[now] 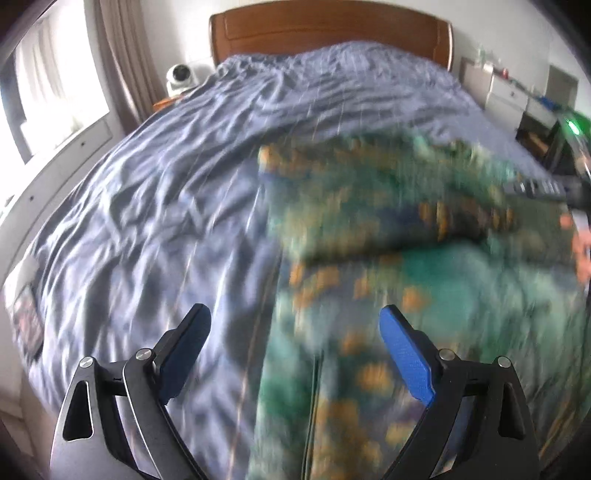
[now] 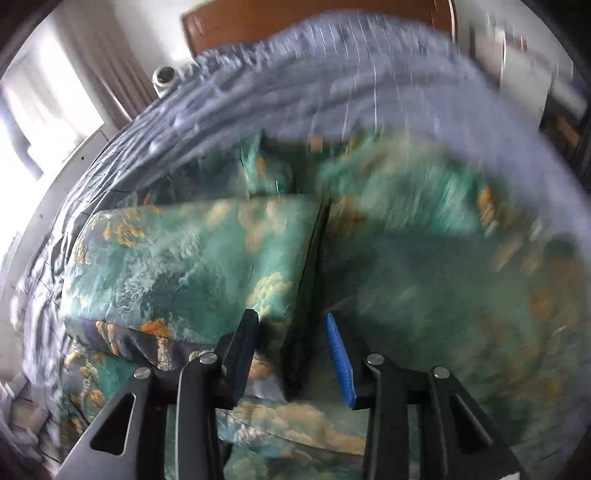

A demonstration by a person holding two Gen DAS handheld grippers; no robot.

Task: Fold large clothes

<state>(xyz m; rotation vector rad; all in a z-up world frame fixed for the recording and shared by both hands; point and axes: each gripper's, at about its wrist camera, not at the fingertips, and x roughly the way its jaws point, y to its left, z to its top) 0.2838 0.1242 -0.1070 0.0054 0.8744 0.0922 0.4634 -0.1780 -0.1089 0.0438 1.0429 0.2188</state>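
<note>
A large teal garment point(image 1: 388, 266) with an orange and blue print lies on the bed, blurred by motion. My left gripper point(image 1: 295, 321) is open and empty, above the garment's left edge. In the right wrist view my right gripper point(image 2: 291, 325) has its jaws partly closed around a fold of the same garment point(image 2: 192, 251), with a dark seam or zipper line point(image 2: 310, 280) running between the fingers. The right gripper's dark body point(image 1: 543, 188) also shows at the right edge of the left wrist view, over the garment.
A wrinkled grey-blue sheet point(image 1: 166, 206) covers the bed. A wooden headboard point(image 1: 332, 33) stands at the back. A white camera point(image 1: 179, 75) sits on a bedside stand at the back left. A window and curtain are at left, white drawers point(image 1: 506, 96) at right.
</note>
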